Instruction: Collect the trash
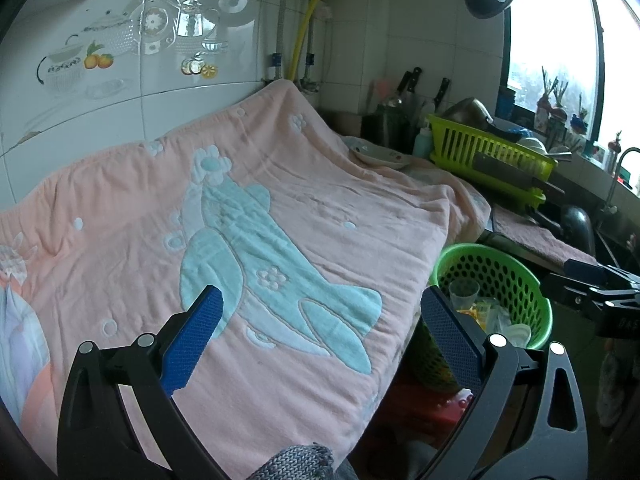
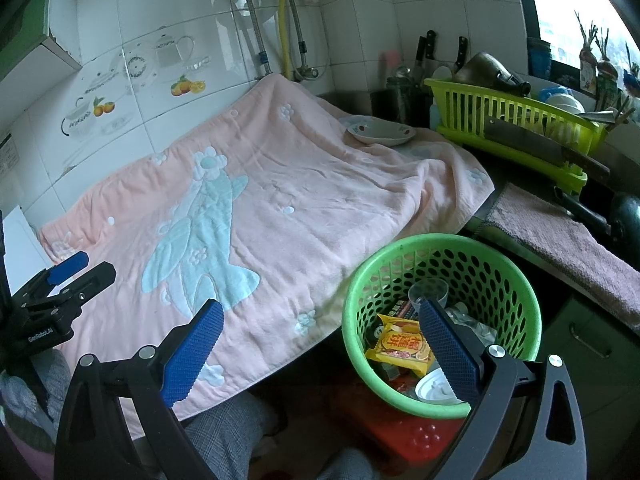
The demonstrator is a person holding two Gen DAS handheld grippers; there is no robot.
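A round green perforated basket [image 2: 432,241] stands just off the counter's right front corner on something red. Inside lie a yellow snack packet [image 2: 402,345], a clear plastic cup [image 2: 429,292], a white lid [image 2: 434,389] and other wrappers. My right gripper [image 2: 320,344] is open and empty, its right pad over the basket's mouth and its left pad over the pink towel [image 2: 280,200]. My left gripper [image 1: 320,320] is open and empty above the pink towel [image 1: 280,208], with the basket [image 1: 472,249] at its right. Each gripper shows in the other's view: left gripper [image 2: 84,271], right gripper [image 1: 582,276].
A white plate [image 2: 380,132] rests on the towel's far right corner. Behind it a lime dish rack [image 2: 512,120] holds a cleaver [image 2: 532,142] and dishes. A mauve cloth [image 2: 560,240] hangs over the counter's edge at the right. Tiled wall and pipes close the back.
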